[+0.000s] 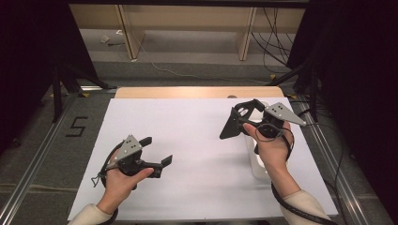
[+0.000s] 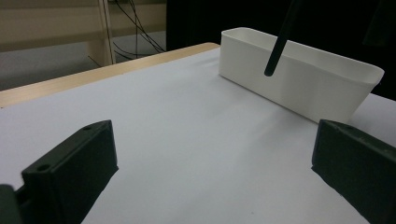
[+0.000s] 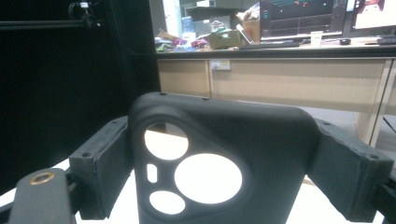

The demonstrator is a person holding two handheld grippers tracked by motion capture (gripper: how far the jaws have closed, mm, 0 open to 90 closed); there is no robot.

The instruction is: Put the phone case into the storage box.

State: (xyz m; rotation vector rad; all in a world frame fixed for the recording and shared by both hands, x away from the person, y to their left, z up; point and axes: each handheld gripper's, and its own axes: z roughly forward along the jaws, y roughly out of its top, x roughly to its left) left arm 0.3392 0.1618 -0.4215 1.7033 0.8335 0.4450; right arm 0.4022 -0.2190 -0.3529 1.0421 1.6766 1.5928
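Note:
My right gripper (image 1: pixel 245 117) is raised over the right side of the table, shut on a black phone case (image 1: pixel 230 125) that tilts down to the left. In the right gripper view the case (image 3: pixel 261 140), with its round camera cut-outs, is pinched by its two sides between the pads (image 3: pixel 100 163) of that gripper (image 3: pixel 224 135). My left gripper (image 1: pixel 158 150) rests low over the white sheet (image 1: pixel 187 140) at the front left, open, with nothing between its jaws. The left gripper view looks past that open gripper (image 2: pixel 212 168) to the case's thin dark edge (image 2: pixel 280 42).
A long white bin (image 1: pixel 257 164) lies on the sheet under my right hand, and it stands as an open box (image 2: pixel 299 88) in the left gripper view. The table's wooden far edge (image 1: pixel 187 92) borders the sheet. Metal rails run along both sides.

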